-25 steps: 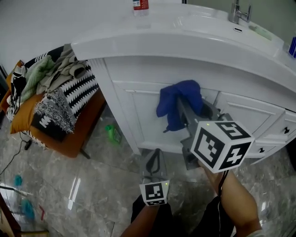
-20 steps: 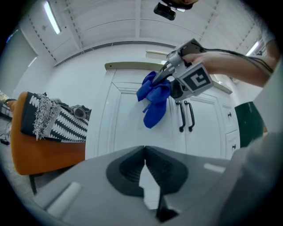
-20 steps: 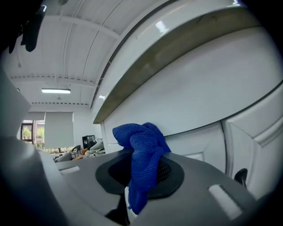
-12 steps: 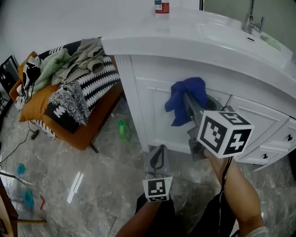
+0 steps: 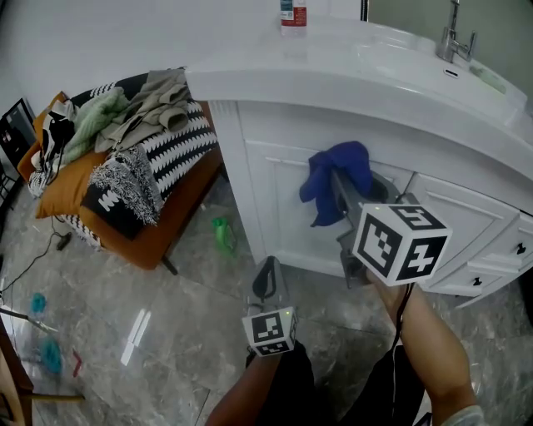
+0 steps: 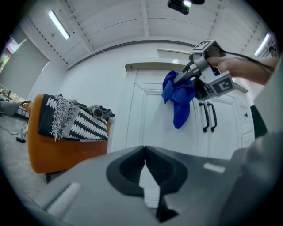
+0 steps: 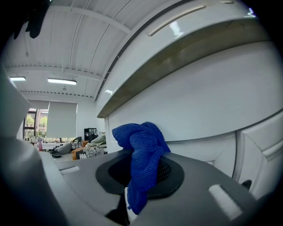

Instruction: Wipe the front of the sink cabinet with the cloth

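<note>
The right gripper [image 7: 140, 174] is clamped tight on the blue cloth [image 5: 326, 190], holding it against the upper door panel of the white sink cabinet [image 5: 279, 218]. The left gripper [image 6: 143, 155] hangs low, jaws closed, empty (the counter bottle [image 5: 291, 12] has a label too small to read).

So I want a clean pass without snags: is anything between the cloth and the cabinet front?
Nothing visible does. The right tool is shut on the blue cloth, which hangs at the white cabinet door, nothing between. The dark door handles sit beside the cloth, not under it.
</note>
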The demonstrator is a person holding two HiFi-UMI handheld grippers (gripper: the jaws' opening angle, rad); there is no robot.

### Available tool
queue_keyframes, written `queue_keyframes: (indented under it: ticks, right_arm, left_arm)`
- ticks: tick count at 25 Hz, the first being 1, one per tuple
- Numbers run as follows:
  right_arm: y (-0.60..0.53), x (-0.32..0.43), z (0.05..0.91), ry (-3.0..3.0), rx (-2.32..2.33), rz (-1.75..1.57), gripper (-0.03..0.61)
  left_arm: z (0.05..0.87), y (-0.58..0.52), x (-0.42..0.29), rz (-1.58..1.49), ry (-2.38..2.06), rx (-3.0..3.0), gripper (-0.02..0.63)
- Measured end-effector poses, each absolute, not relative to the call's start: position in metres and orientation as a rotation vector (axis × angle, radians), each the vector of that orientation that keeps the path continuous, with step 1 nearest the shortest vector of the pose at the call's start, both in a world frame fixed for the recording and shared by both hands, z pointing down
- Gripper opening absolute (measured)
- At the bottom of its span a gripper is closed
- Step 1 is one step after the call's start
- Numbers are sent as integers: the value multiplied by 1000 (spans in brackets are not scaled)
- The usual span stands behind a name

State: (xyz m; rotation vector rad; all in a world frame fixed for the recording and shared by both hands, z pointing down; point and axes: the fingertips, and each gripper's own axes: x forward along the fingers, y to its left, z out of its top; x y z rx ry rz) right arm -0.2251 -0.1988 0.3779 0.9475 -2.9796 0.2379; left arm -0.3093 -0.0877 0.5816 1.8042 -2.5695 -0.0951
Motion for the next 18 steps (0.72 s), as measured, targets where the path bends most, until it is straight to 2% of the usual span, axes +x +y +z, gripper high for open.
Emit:
queue_keyframes:
  ticks: [4, 15, 18]
  right_arm:
    - [-203, -229, 408, -2956, 961, 260, 57]
    - [-202, -247, 576, -2705, 921, 304, 57]
    - [-202, -244, 630, -2611, 914, 351, 57]
  left_arm:
    - [587, -80, -310, -115, -2555, 1767, 11]
    - [597, -76, -320, -48, -2539, 1767, 11]
    - [601, -73, -325, -111, -2510, 1734, 9]
